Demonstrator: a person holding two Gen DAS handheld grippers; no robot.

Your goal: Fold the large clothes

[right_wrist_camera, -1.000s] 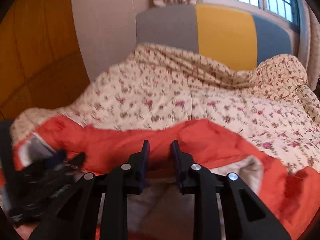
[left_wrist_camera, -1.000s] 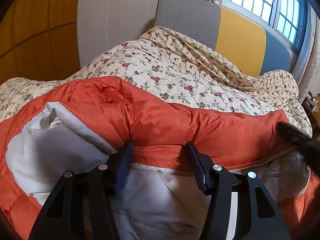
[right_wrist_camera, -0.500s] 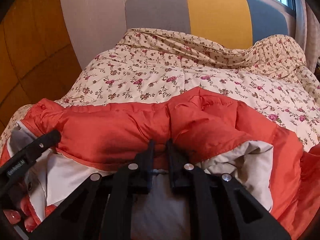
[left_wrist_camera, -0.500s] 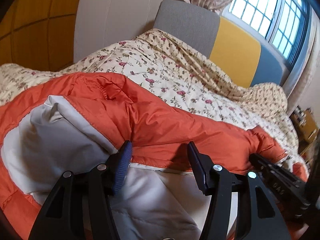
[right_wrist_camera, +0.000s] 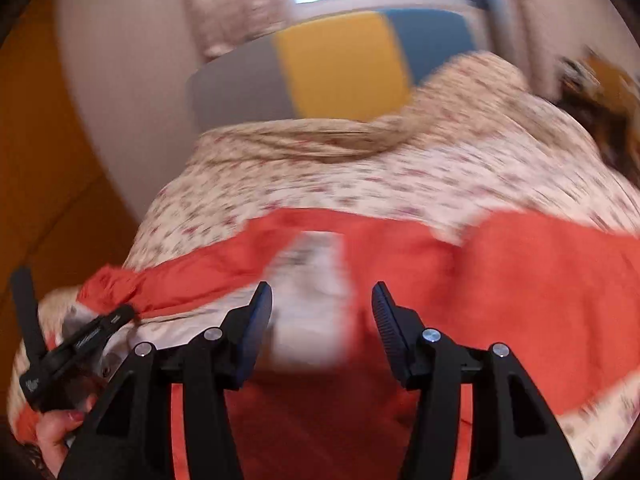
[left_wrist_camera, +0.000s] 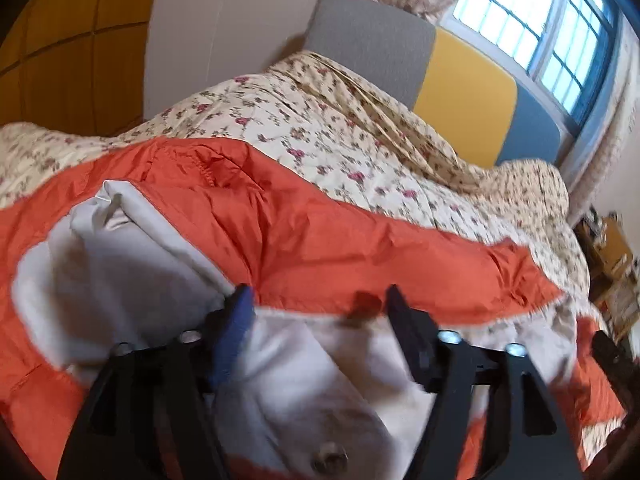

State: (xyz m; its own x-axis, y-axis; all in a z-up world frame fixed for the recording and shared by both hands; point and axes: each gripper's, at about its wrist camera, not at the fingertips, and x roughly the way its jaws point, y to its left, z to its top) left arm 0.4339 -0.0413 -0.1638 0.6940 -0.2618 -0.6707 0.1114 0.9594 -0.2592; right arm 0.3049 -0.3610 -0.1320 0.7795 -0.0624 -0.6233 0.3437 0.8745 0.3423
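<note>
An orange padded jacket (left_wrist_camera: 320, 240) with a pale grey lining (left_wrist_camera: 120, 280) lies spread on the bed. My left gripper (left_wrist_camera: 320, 304) is open, its fingers over the lining at the edge of an orange fold, holding nothing. My right gripper (right_wrist_camera: 322, 300) is open and empty above the jacket (right_wrist_camera: 520, 280); the right wrist view is blurred by motion. The left gripper (right_wrist_camera: 80, 340) and the hand holding it show at the lower left of the right wrist view. A dark snap button (left_wrist_camera: 330, 460) sits on the lining near the bottom edge.
The bed has a cream floral quilt (left_wrist_camera: 340, 140) bunched toward the headboard. The headboard (left_wrist_camera: 460, 92) has grey, yellow and blue panels. A window (left_wrist_camera: 560, 32) with a curtain is behind it. A wooden wall (left_wrist_camera: 72, 60) is at left. A cluttered shelf (left_wrist_camera: 612, 264) stands right of the bed.
My right gripper has opened and let go of the orange fold, then swung right and pulled back. My left gripper stays open and has shifted slightly over the lining.
</note>
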